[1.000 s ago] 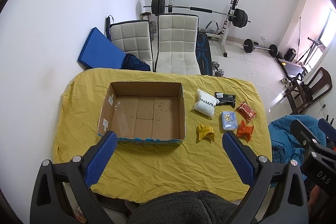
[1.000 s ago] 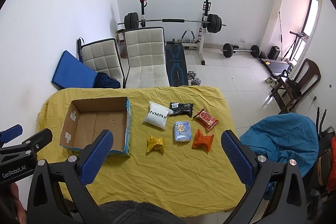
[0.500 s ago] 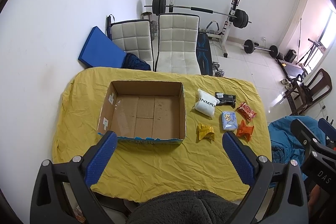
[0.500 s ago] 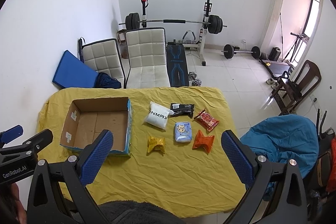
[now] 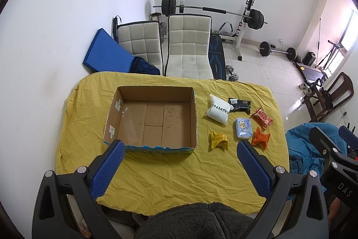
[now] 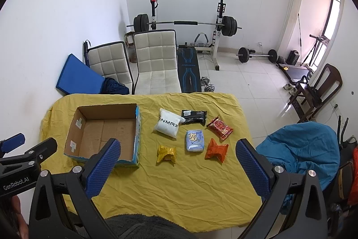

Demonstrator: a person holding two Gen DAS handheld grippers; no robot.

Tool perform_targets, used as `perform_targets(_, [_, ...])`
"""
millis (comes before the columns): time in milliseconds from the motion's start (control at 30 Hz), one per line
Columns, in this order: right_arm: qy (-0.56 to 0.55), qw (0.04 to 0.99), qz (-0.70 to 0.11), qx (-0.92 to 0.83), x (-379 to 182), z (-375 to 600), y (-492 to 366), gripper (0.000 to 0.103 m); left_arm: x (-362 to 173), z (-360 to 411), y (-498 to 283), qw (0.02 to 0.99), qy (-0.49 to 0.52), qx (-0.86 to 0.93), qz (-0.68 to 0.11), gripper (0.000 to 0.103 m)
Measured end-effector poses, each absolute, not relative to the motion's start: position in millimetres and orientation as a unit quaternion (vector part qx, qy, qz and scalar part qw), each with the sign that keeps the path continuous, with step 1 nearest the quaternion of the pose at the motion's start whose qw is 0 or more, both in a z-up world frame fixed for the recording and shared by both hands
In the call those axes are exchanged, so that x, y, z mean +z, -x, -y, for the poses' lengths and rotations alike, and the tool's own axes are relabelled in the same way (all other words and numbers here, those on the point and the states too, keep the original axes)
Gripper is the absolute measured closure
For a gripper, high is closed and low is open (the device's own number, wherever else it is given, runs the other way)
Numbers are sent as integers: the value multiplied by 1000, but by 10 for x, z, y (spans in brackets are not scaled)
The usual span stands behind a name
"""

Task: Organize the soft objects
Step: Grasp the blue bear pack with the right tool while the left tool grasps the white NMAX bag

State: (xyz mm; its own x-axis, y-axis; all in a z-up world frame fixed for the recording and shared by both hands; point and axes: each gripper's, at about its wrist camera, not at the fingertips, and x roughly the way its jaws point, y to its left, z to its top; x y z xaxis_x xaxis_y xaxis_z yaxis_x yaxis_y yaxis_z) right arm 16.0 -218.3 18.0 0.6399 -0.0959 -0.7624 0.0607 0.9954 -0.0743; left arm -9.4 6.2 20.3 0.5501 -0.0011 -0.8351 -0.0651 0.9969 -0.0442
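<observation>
An empty open cardboard box [image 5: 154, 120] [image 6: 105, 133] sits on the left of the yellow-clothed table [image 5: 170, 174]. Right of it lie several soft packets: a white pouch [image 5: 218, 111] [image 6: 167, 124], a black packet [image 5: 239, 104] [image 6: 194, 117], a red packet [image 5: 261, 118] [image 6: 220, 128], a light-blue pack [image 5: 243, 128] [image 6: 195, 140], an orange packet [image 5: 260, 138] [image 6: 216, 150] and a yellow packet [image 5: 218, 141] [image 6: 166, 154]. My left gripper [image 5: 180, 168] and right gripper [image 6: 176, 168] hover open high above the table's near edge, holding nothing.
Two white padded chairs [image 6: 154, 64] stand behind the table, with a blue mat [image 6: 78, 77], a weight bench and barbell rack [image 6: 185, 26] beyond. A blue beanbag [image 6: 299, 149] sits right of the table. A wooden chair [image 6: 322, 89] is far right.
Both views have shifted very slightly; the grippers stay open and the objects on the table have not moved.
</observation>
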Motion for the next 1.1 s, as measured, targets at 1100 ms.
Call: perform_targets(1100, [-86, 744, -659, -66, -3259, 4144, -2395, 0, -2628, 1315, -2388, 742, -27, -38, -669, 1])
